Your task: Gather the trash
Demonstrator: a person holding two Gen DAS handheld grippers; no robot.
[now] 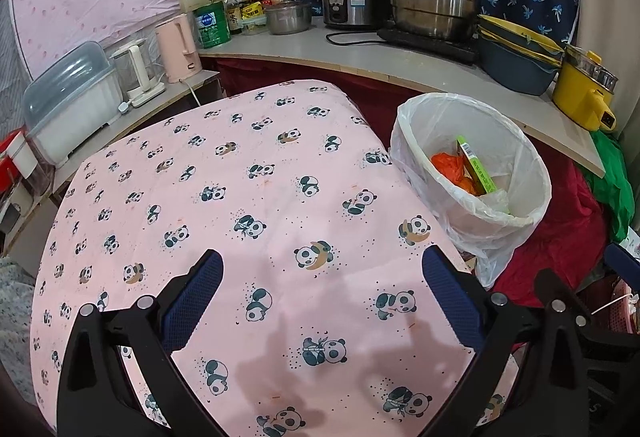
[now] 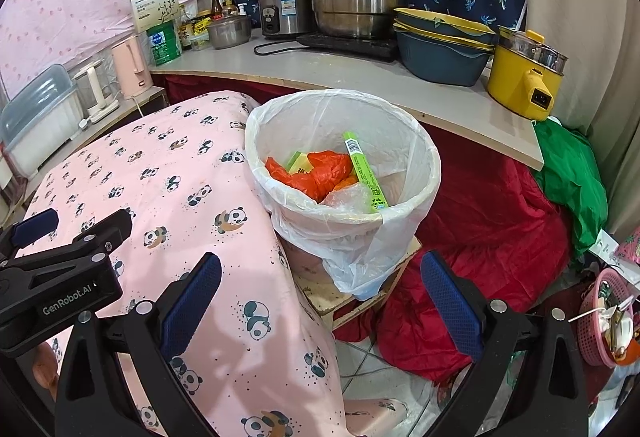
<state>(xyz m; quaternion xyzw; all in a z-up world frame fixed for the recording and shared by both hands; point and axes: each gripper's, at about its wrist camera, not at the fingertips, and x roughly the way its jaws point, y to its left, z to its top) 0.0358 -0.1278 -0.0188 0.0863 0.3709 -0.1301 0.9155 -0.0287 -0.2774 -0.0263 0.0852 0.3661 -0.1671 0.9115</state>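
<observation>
A white bin lined with a clear plastic bag [image 1: 516, 157] [image 2: 416, 141] stands beside the right edge of a table covered in a pink panda cloth [image 1: 240, 205] [image 2: 160, 173]. Inside lie an orange plastic bag [image 1: 450, 167] [image 2: 320, 173] and a green box [image 1: 476, 167] [image 2: 364, 173]. My left gripper [image 1: 322, 269] is open and empty above the cloth; it also shows in the right wrist view [image 2: 74, 227]. My right gripper [image 2: 320, 271] is open and empty, in front of the bin and above the table's right edge.
A counter [image 1: 360, 57] [image 2: 360, 77] behind holds steel pots, a rice cooker, stacked basins, a yellow pot, kettles and bottles. Red cloth [image 2: 480, 257] and green cloth [image 2: 572, 173] lie on the floor right of the bin. A pink basket [image 2: 604, 321] sits far right.
</observation>
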